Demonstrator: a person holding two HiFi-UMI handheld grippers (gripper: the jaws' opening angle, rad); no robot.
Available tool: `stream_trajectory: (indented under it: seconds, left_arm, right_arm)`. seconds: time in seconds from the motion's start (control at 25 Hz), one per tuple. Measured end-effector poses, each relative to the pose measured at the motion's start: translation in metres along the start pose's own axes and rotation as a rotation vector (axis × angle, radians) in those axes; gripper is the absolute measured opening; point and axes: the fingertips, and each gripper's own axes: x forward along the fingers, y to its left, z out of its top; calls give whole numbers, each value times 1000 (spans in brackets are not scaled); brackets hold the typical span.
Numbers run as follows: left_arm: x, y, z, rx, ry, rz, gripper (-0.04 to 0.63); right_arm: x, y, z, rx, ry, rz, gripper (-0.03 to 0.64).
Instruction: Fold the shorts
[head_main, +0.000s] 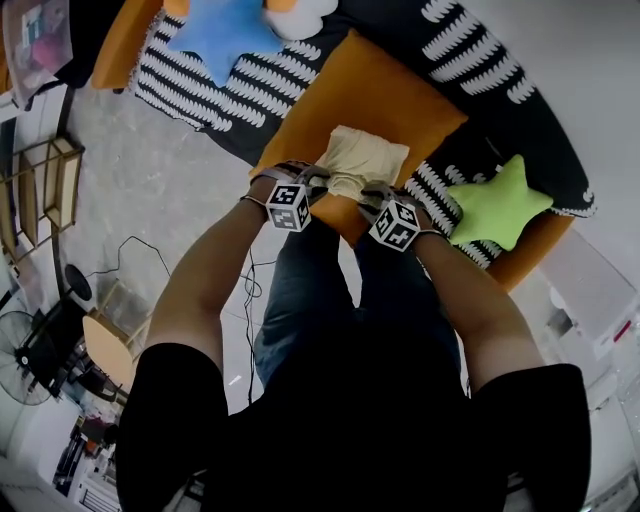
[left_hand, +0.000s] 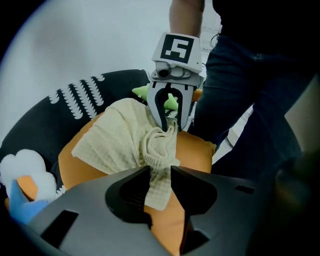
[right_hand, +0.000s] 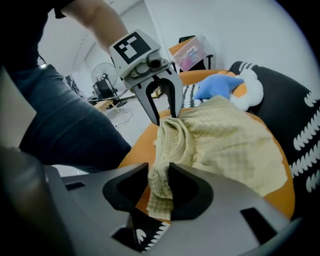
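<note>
The left tongs (left_hand: 160, 172) stand released, jaws parted, with a bunched edge of the shorts (left_hand: 115, 140) lying loosely between them. The right tongs (right_hand: 159, 175) are released too, a gathered fold of the same cloth in their gap. The 2 tongs point steeply down and face each other close together, tips nearly meeting over the near edge of the shorts.

From the head view, both bare forearms reach forward and down, side by side, each hand wrapped round 1 of the tongs. Each of the tongs carries 1 cube printed with black and white square markers: 2 cubes in all. The person wears a black short-sleeved top and blue jeans.

The 1 pair of shorts (head_main: 365, 155) is pale yellow with a waffle weave. It lies partly folded on an orange cushion (head_main: 370, 90), its near edge rumpled at the tongs.

The cushion sits on a black sofa (head_main: 520, 60) patterned with white marks. 2 star pillows lie there: 1 green (head_main: 497, 205) to the right, 1 blue (head_main: 225, 30) farther back. 1 white cloud pillow (left_hand: 25, 167) sits beside the blue one.
</note>
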Motion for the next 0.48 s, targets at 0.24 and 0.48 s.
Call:
stream_trajectory:
  seconds: [0.24, 0.48]
  left_arm:
    - [-8, -2, 0, -171, 18, -7, 207]
    - [-37, -4, 8, -320, 24, 28, 229]
  right_arm:
    - [-6, 3, 7, 122, 11, 31, 178]
    - [-41, 6, 23, 168, -17, 37, 179]
